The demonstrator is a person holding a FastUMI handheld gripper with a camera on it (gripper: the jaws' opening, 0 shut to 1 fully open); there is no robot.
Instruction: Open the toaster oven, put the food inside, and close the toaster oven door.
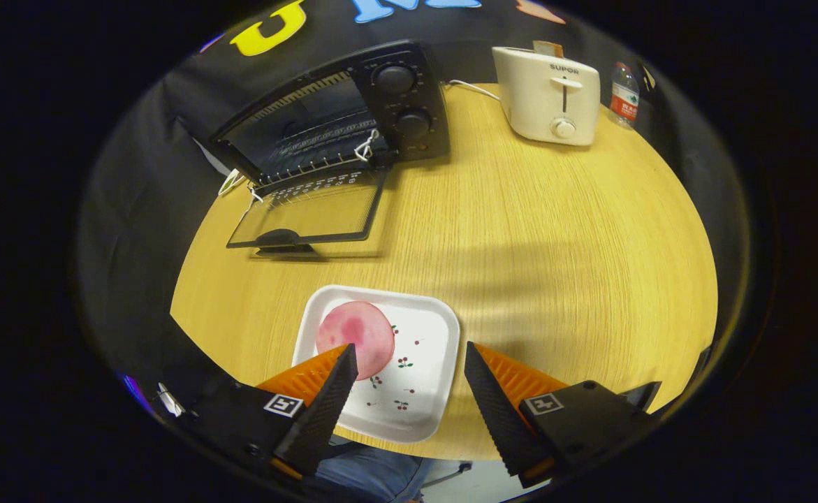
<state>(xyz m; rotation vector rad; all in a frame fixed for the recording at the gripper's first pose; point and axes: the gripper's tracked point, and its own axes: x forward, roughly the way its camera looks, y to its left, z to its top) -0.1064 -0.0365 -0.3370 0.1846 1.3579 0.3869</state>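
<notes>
A black toaster oven (395,105) stands at the far left of the round wooden table (534,230), its glass door (311,213) folded down flat and the wire rack (318,157) showing inside. Close to me a white square plate (415,363) with small cherry prints holds a round pink slice of food (354,334) on its left half. My gripper (409,349) hovers open above the plate. The left fingertip overlaps the slice's near edge and the right fingertip sits just off the plate's right rim. Nothing is between the fingers.
A white pop-up toaster (548,94) with a slice of bread in it stands at the far right. A water bottle (624,94) stands beside it near the table's edge. A white cord (471,87) runs behind the oven. Bare wood lies between plate and oven.
</notes>
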